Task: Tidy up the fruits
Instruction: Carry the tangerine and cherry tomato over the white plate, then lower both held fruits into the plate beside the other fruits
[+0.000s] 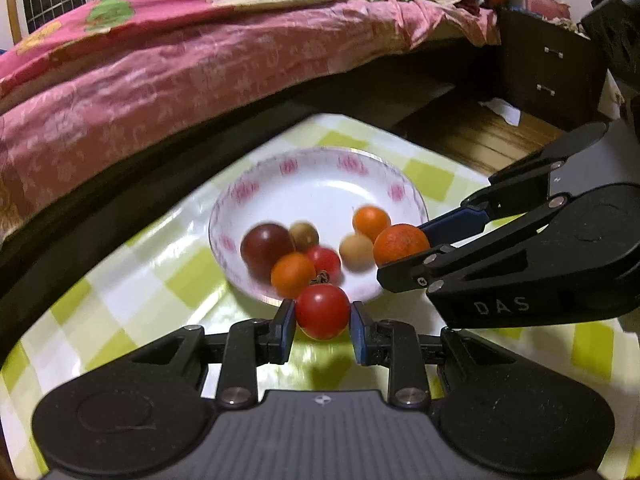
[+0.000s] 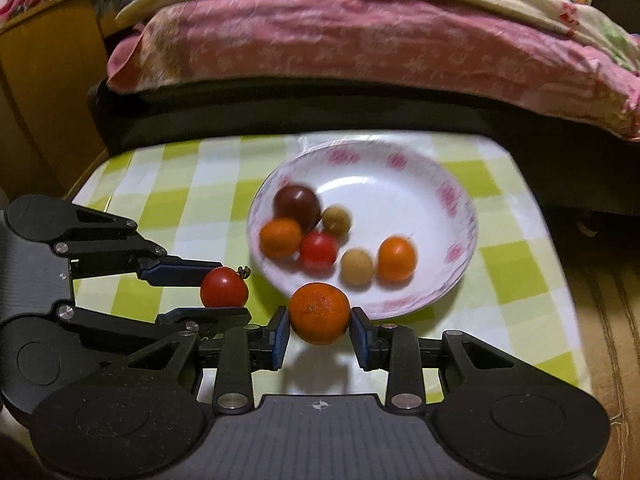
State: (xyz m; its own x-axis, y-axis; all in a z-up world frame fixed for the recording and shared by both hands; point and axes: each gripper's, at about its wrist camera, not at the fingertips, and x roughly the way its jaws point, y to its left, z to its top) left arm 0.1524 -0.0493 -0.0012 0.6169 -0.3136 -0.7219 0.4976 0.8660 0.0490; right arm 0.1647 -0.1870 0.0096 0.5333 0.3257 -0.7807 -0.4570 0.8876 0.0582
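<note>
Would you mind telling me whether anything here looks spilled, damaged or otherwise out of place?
Nothing stands out. Six fruits sit inside the plate, which lies flat on the checked tablecloth. The left gripper holds a red tomato and the right gripper holds an orange, both intact.

A red cherry tomato [image 1: 322, 311] is pinched just off the near rim of the white pink-patterned plate [image 1: 320, 176], a bumpy orange [image 2: 319, 313] gripped beside it. Six more are piled on the plate: a dark plum [image 1: 266, 246], two small oranges, a tomato, two tan longans
</note>
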